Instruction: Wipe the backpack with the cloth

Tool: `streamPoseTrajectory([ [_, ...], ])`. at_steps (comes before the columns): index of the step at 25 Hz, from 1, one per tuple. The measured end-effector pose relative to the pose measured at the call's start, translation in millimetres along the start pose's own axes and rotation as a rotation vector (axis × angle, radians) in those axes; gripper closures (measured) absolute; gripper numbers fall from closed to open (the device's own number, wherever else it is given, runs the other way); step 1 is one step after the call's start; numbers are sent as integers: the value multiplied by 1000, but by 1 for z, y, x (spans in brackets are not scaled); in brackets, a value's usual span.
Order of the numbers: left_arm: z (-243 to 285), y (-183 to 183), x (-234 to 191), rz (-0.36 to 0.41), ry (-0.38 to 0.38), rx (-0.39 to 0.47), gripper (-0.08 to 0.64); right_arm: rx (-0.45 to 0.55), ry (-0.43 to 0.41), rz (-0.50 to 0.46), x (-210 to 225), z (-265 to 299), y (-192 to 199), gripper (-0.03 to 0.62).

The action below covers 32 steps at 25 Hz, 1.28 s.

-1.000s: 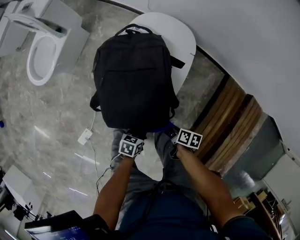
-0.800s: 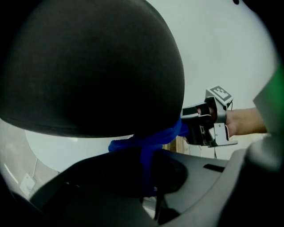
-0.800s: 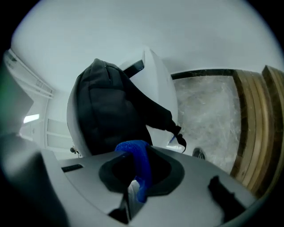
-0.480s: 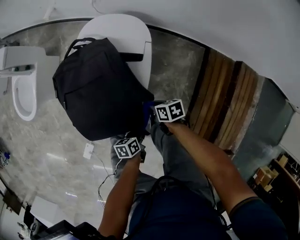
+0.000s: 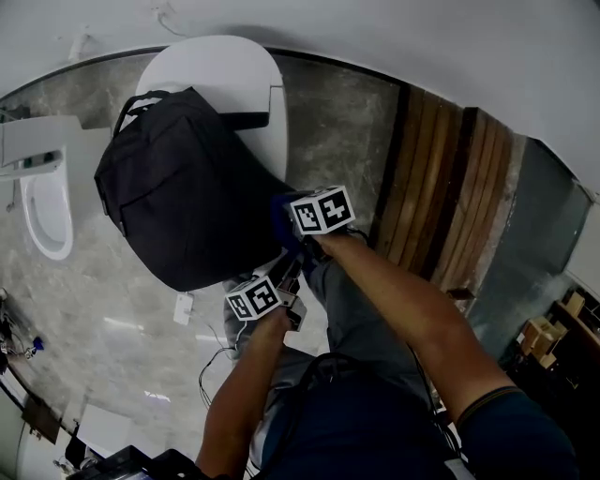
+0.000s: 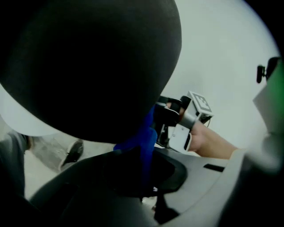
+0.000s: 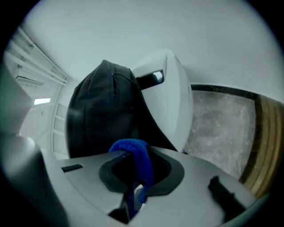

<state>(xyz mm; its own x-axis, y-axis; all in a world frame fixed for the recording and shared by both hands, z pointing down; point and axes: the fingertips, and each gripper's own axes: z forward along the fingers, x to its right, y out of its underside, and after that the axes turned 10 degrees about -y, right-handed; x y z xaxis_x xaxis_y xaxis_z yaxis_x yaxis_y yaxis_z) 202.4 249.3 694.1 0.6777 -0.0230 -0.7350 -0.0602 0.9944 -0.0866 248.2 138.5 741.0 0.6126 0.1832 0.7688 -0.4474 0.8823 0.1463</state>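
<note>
The room is a bathroom with a white wall, a grey marbled floor and one slatted wooden panel at the right. Two white toilets stand in it: an open toilet at the left edge and a closed toilet against the wall. One black backpack rests on the closed lid and hangs over its front. The two grippers meet just beside the bag's lower right corner. The right gripper is clamped on the one blue cloth, which drapes over its jaws close to the backpack. The left gripper seems pinched on the cloth's hanging end. Each gripper carries a cube patterned with black-and-white squares. One small white box lies on the floor.
</note>
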Motion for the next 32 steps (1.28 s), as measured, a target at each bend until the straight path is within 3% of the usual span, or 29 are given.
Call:
streamPoseTrajectory([
  [4,4,-54,55,-259,193,123,525,28,-21,-58,-17,11,-76,558],
  [8,6,-114,80,-512,317,257,525,10,15,-156,-34,23,-140,558],
  [14,-13,-191,91,-726,404,587,525,8,18,-201,-48,34,-215,558],
  [17,-17,-220,97,-763,417,696,525,-16,38,-254,-55,42,-245,558],
  [21,-19,-250,115,-778,457,730,525,-47,72,-361,-69,49,-281,558],
  [24,-25,-282,127,-764,499,771,525,-143,99,-527,-93,61,-304,558],
  [29,-20,-322,151,-790,583,786,525,-438,166,-877,-115,78,-317,558],
  [32,-47,-340,159,-765,601,799,525,-341,114,-930,-154,68,-342,558],
])
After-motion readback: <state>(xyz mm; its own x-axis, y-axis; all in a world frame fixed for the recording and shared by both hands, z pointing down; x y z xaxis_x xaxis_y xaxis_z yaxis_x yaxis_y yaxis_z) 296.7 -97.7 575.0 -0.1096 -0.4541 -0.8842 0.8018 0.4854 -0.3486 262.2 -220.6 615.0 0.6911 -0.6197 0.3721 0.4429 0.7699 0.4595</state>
